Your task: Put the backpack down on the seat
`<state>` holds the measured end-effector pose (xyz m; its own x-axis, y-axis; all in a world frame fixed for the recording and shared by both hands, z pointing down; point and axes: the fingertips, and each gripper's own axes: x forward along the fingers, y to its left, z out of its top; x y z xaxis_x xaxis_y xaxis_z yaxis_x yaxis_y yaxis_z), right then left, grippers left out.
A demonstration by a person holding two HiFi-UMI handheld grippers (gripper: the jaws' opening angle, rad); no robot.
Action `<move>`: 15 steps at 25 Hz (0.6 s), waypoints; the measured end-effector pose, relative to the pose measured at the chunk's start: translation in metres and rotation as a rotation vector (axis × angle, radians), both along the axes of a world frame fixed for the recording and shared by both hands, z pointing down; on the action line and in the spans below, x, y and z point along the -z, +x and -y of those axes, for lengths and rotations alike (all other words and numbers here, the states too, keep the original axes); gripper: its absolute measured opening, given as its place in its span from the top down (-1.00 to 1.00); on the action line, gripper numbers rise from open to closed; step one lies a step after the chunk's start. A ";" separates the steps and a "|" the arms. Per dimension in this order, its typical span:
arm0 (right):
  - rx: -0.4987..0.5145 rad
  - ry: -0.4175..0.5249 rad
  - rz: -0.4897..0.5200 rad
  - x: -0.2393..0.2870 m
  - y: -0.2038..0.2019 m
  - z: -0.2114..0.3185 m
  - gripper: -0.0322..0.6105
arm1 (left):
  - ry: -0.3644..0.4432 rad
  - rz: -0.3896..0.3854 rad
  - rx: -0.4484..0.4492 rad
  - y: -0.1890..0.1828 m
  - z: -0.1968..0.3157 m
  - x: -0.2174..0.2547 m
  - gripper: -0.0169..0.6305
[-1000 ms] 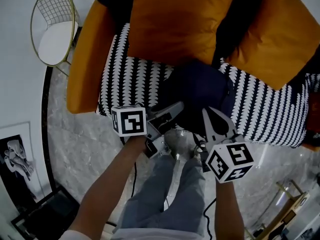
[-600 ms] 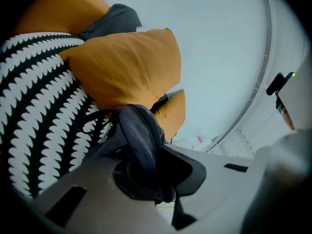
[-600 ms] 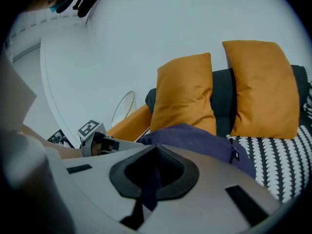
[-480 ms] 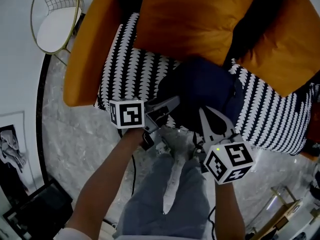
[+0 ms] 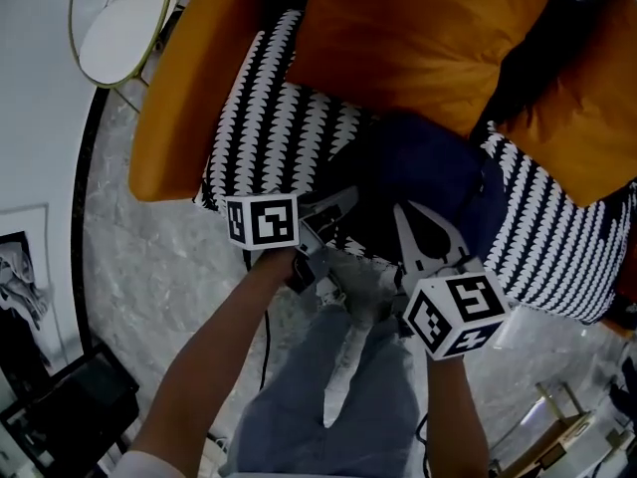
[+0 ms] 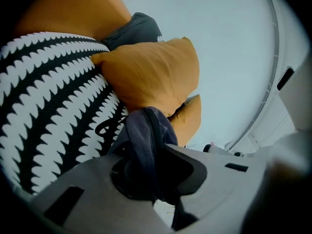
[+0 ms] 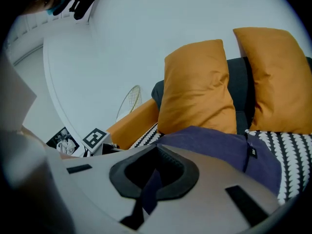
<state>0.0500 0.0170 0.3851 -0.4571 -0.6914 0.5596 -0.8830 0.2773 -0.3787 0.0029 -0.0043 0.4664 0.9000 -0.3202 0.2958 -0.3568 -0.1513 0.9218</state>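
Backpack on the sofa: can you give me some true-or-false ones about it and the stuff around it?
1. The backpack is dark blue. True.
2. The cushions behind it are green. False: they are orange.
3. The seat under it has a black and white pattern. True.
4. The right gripper holds nothing. False: its jaws pinch a dark piece of the backpack.
5. The wire chair stands on top of the sofa. False: it stands on the floor beside the sofa.
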 end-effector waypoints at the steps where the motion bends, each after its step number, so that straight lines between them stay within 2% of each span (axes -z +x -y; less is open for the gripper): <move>1: -0.001 -0.003 0.001 -0.002 -0.001 -0.003 0.89 | -0.002 0.013 0.000 0.000 -0.003 -0.003 0.86; 9: 0.027 -0.017 0.022 -0.026 -0.022 0.017 0.89 | 0.013 0.163 0.017 -0.017 0.016 -0.040 0.76; 15: 0.055 -0.048 0.031 -0.053 -0.036 0.038 0.89 | 0.020 0.372 0.036 -0.045 0.037 -0.083 0.42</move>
<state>0.0143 -0.0212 0.4383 -0.5113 -0.6373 0.5766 -0.8545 0.3060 -0.4197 -0.0422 -0.0418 0.5495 0.7202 -0.3582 0.5941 -0.6724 -0.1492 0.7250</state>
